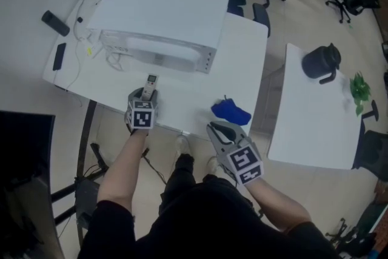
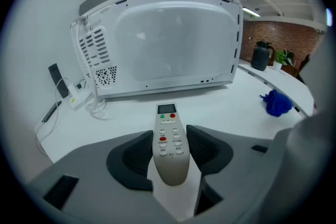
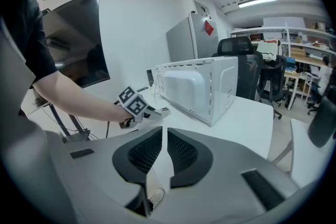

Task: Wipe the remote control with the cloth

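Remote control [image 2: 169,145] sits clamped between left gripper [image 2: 169,132] jaws.

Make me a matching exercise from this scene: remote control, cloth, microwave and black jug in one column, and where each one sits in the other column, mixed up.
1 remote control
2 cloth
3 microwave
4 black jug

A on the separate table to the right
B between the jaws of the left gripper
C at the back of the main table
D near the main table's front edge

Pairs: 1-B, 2-D, 3-C, 4-A
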### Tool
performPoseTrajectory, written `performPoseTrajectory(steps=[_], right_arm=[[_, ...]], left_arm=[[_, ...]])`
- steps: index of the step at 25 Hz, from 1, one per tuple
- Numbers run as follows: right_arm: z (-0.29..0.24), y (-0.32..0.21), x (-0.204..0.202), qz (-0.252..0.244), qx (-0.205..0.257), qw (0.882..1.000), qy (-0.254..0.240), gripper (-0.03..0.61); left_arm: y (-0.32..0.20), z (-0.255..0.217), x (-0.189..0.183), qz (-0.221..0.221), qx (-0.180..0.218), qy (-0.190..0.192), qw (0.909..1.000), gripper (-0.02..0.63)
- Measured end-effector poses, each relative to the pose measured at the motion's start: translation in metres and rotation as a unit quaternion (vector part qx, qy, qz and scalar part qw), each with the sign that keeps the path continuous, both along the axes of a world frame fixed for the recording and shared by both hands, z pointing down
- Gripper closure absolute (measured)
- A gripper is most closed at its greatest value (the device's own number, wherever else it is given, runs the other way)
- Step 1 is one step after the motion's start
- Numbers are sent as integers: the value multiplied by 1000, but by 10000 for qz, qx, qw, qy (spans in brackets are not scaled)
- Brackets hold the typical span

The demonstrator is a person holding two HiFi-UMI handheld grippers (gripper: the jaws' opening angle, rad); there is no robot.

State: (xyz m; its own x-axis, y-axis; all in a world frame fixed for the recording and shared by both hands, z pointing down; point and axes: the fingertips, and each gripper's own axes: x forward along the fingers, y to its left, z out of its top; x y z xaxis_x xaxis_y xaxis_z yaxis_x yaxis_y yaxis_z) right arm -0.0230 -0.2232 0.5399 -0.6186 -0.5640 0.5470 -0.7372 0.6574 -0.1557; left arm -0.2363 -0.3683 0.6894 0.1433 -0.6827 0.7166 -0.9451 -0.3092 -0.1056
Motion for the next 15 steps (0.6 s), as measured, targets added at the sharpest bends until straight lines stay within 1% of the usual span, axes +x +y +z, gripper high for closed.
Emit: performPoseTrajectory(steps=[5, 7, 10, 11, 15], right_arm=[[12, -7, 35, 297, -2, 9992, 250, 524], [18, -10, 47, 339, 21, 9987, 393, 501], [32, -12, 61, 289, 27, 9976, 636, 473], [39, -11, 65, 251, 16, 9970, 736, 454], [69, -17, 80, 161, 4, 9932, 1152, 402]], left_arm=[[36, -42, 33, 384, 425, 151, 9982, 408], [54, -58, 50, 519, 557, 280, 9967, 408], [81, -81, 83, 773, 705, 436, 9936, 408], [90, -86, 95, 875, 738, 472, 9923, 408], [120, -103, 139, 1380, 854, 510, 9854, 408]])
